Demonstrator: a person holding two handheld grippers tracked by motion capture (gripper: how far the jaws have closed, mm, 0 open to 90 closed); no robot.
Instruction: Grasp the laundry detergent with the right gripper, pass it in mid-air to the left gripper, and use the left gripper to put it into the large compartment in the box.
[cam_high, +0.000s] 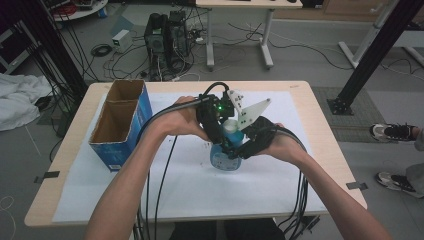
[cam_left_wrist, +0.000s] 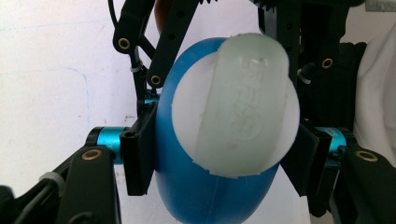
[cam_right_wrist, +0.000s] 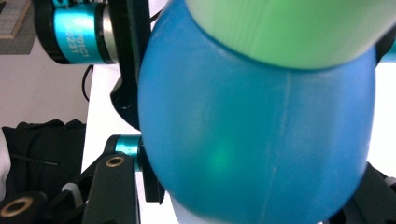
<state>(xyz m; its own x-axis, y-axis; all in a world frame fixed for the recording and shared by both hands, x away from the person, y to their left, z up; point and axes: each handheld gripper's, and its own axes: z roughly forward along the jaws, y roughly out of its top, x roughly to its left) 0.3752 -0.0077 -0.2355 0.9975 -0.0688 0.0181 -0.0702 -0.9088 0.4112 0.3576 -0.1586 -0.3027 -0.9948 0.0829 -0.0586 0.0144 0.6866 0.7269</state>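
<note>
Left gripper view looked straight down the blue bottle (cam_left_wrist: 210, 186), its pale translucent cap (cam_left_wrist: 247, 102) nearest the lens, and the left gripper (cam_left_wrist: 219, 154) had its jaws pressed against the bottle's flanks just below the white shoulder, clamped on it; the grip sat high, probably to hold the neck steady or work the cap. Right gripper view ran along the bottle's body (cam_right_wrist: 261, 140), so close that it blurred, with the cap (cam_right_wrist: 289, 28) tinted green at the top; the right gripper (cam_right_wrist: 261, 186) lay lower on the bottle, but its jaws were mostly hidden behind the blue wall, so I could not tell whether they pinched it or only cradled it. High view showed the bottle (cam_high: 225, 157) standing on the white sheet (cam_high: 190, 190), the left gripper (cam_high: 220, 131) over its top, the right gripper (cam_high: 245, 145) at its right side. Two grips on one bottle suggested one bracing while the other turned. Left of the bottle stood an open blue cardboard box (cam_high: 122, 125), well apart. Beyond the bottle ran the table's far edge (cam_high: 200, 85), then cables and a computer tower (cam_high: 165, 37) on the floor.
</note>
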